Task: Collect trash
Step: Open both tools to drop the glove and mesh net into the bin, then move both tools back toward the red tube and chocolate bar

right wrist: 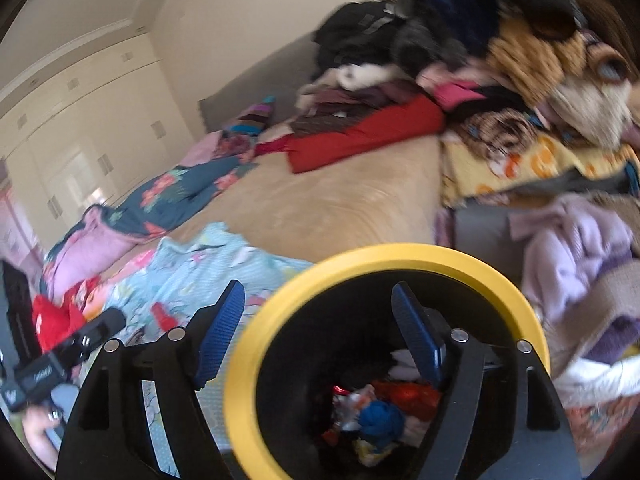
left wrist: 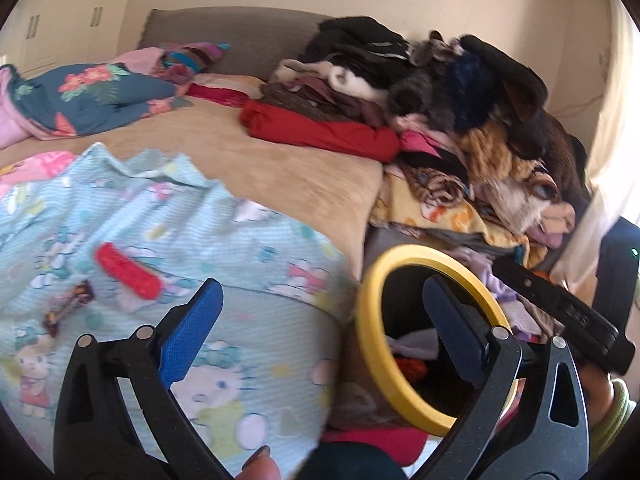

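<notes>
A black bin with a yellow rim [left wrist: 366, 320] stands beside the bed, holding crumpled trash [right wrist: 380, 412] in red, blue and white. On the light blue cartoon blanket [left wrist: 160, 216] lie a red wrapper [left wrist: 128, 276] and a small twisted candy wrapper [left wrist: 68, 308]. My left gripper [left wrist: 322, 286] is open and empty, hovering between the blanket and the bin. My right gripper [right wrist: 318, 288] is open and empty too; its right finger hangs over the bin's mouth and its left finger is outside the yellow rim [right wrist: 400, 252]. The red wrapper [right wrist: 164, 316] also shows in the right wrist view.
A tan bed sheet [left wrist: 260, 152] runs back to a grey headboard [left wrist: 240, 36]. A tall heap of clothes [left wrist: 460, 100] covers the bed's right side and spills beside the bin. A floral quilt [left wrist: 88, 96] lies far left. A person's hand [right wrist: 40, 432] holds the other tool.
</notes>
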A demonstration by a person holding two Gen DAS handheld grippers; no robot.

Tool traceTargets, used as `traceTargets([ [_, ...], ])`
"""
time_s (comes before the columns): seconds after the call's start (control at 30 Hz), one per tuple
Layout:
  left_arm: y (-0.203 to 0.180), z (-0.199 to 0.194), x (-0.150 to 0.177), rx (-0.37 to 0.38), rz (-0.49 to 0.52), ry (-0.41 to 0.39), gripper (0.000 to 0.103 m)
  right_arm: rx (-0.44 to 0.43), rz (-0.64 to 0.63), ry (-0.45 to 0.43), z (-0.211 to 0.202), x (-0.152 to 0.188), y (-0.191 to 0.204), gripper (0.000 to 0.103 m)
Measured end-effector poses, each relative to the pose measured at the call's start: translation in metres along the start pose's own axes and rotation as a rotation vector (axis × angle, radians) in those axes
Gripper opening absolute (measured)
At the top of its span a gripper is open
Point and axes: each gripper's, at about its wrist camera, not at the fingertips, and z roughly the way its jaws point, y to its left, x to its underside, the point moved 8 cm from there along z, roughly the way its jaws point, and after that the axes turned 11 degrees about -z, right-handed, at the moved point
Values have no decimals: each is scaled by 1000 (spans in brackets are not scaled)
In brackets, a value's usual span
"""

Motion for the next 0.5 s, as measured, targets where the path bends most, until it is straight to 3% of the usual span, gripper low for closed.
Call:
traceTargets([
  [0.5,84,-31,-29,-101,-101,-76,92,-160,-192,50,35,-5,109,79],
])
